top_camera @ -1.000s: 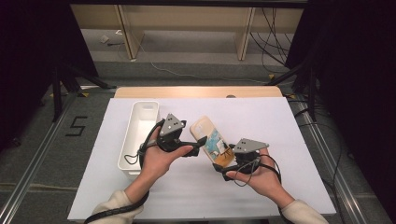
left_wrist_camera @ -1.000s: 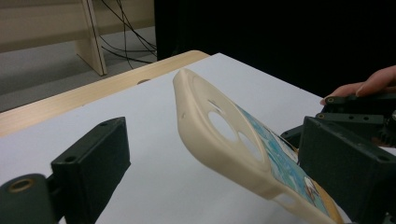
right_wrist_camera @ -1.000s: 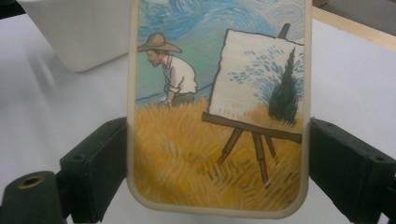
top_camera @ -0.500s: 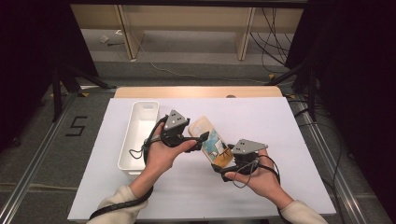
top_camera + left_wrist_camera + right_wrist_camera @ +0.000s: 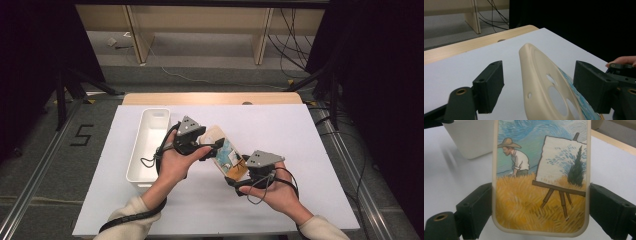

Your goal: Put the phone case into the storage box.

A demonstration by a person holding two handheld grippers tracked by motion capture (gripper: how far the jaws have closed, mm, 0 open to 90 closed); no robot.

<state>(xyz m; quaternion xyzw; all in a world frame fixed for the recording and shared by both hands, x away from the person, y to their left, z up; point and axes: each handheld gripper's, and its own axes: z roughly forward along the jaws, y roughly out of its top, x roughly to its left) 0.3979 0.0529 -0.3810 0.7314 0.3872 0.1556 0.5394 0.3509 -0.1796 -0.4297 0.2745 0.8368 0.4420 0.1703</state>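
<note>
One phone case (image 5: 226,155), one white bin (image 5: 148,145), two hand-held grippers

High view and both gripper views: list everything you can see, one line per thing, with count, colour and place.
Cream phone case with a painted picture of a man at an easel: one, cream rim, blue and yellow print, held above the table's middle between both grippers.
White rectangular plastic bin: one, white, left part of the white sheet.
White sheet: one, white, covering the table.
Wooden table edge: one, light wood, beyond the sheet.
Left gripper: one, black with grey plate, jaws just closing around the case's far end, not yet pressing.
Right gripper: one, black, shut on the case's near end.
</note>
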